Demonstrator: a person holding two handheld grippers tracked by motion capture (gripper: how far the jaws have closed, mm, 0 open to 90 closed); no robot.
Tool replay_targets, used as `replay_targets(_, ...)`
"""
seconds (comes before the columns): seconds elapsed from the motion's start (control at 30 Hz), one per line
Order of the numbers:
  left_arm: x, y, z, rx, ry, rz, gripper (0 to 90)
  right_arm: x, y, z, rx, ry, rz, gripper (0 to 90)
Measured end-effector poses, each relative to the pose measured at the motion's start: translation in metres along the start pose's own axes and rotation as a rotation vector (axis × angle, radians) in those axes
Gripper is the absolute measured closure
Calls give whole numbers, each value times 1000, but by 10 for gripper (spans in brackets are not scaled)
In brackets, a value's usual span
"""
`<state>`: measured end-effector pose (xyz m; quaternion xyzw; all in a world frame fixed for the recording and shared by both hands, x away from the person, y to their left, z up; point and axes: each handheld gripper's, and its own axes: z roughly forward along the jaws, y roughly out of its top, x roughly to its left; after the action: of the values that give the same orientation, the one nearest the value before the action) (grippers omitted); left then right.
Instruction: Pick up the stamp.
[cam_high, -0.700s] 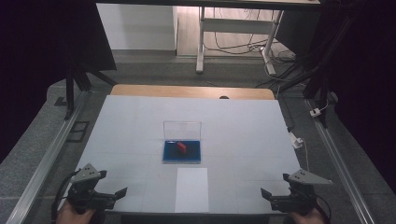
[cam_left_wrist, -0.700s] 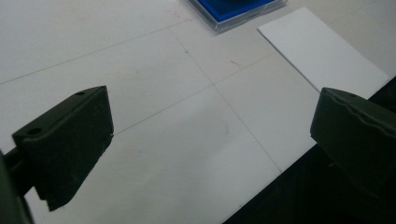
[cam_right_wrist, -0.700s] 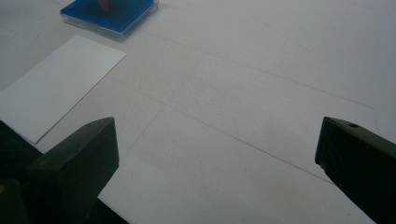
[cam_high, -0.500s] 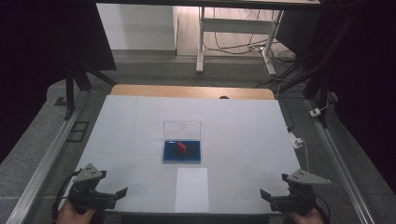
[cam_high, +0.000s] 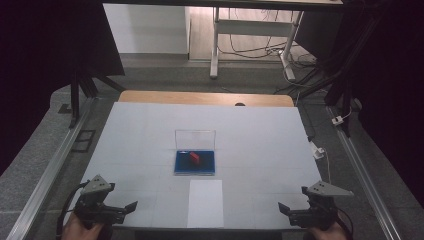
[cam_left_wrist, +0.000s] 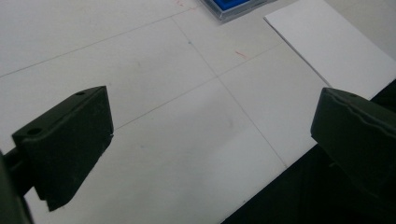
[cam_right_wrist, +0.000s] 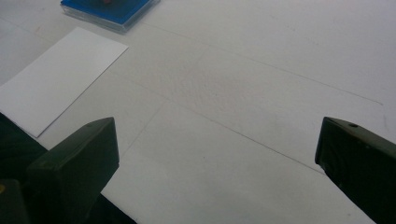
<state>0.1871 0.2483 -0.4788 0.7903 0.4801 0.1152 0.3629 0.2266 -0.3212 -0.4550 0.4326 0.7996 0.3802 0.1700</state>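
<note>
Both tongs (cam_high: 131, 206) (cam_high: 283, 209) agape, blue case (cam_high: 195, 163) midway, well ahead.

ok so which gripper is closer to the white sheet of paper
Left, by a little. The left gripper is at the near left corner, jaws open toward the paper. The right gripper is at the near right corner, slightly farther away.

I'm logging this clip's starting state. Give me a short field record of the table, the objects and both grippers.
surface: white table top
centre object: open clear case with blue base, lid standing upright at its far side
in case: small red object
near edge: white sheet of paper, lying flat, just in front of the case
left gripper: open, empty, at near left corner
right gripper: open, empty, at near right corner
</note>
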Motion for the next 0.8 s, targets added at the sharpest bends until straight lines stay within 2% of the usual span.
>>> replay_targets(0.3,-3,4,0,-34,9,21,0,1,0,1,14,-3,-10,1)
replay_targets(0.5,-9,11,3,-51,12,61,0,2,0,1,18,-3,-15,1)
replay_targets(0.73,-13,20,10,-52,-15,101,0,2,0,2,23,1,-24,1)
replay_targets(0.8,-15,25,13,-66,-31,113,0,3,0,2,25,0,-27,1)
